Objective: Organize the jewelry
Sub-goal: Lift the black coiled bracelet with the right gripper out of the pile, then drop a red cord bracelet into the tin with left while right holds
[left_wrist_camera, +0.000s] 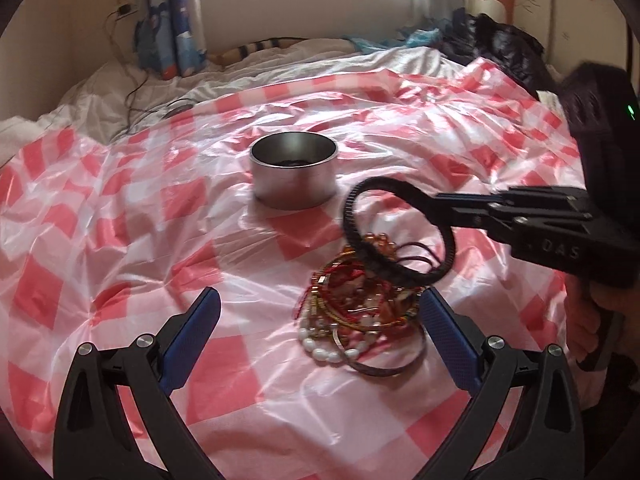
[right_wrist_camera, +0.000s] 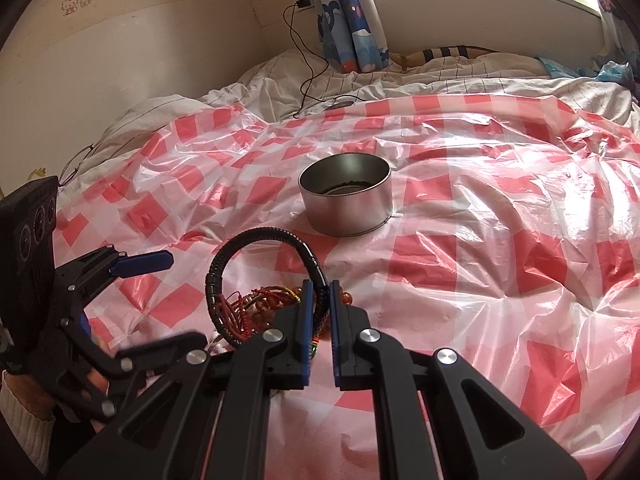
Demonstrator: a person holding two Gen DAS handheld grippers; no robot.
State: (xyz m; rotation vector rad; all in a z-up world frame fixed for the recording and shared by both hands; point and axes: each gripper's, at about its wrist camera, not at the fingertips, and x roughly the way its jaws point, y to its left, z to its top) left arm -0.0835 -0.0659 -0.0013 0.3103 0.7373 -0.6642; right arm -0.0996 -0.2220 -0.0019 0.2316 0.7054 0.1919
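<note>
A heap of bracelets and beads (left_wrist_camera: pixel 360 312) lies on the red-checked plastic sheet (left_wrist_camera: pixel 160 240). My right gripper (right_wrist_camera: pixel 320 286) is shut on a black braided bangle (right_wrist_camera: pixel 256 240) and holds it lifted just above the heap; it also shows in the left wrist view (left_wrist_camera: pixel 430 202) with the bangle (left_wrist_camera: pixel 356 220). My left gripper (left_wrist_camera: pixel 320 304) is open and empty, its blue pads (left_wrist_camera: pixel 452 332) on either side of the near edge of the heap; it shows in the right wrist view (right_wrist_camera: pixel 120 300) too. A round metal tin (left_wrist_camera: pixel 294 168) (right_wrist_camera: pixel 346 196) stands beyond the heap, something dark inside it.
The sheet (right_wrist_camera: pixel 480 240) covers a bed with a rumpled white duvet (left_wrist_camera: pixel 280 60) behind. A black cable (right_wrist_camera: pixel 308 80) runs from a wall socket onto the bed. Dark clothing (left_wrist_camera: pixel 504 52) lies at the far right. Curtains (right_wrist_camera: pixel 352 20) hang by the window.
</note>
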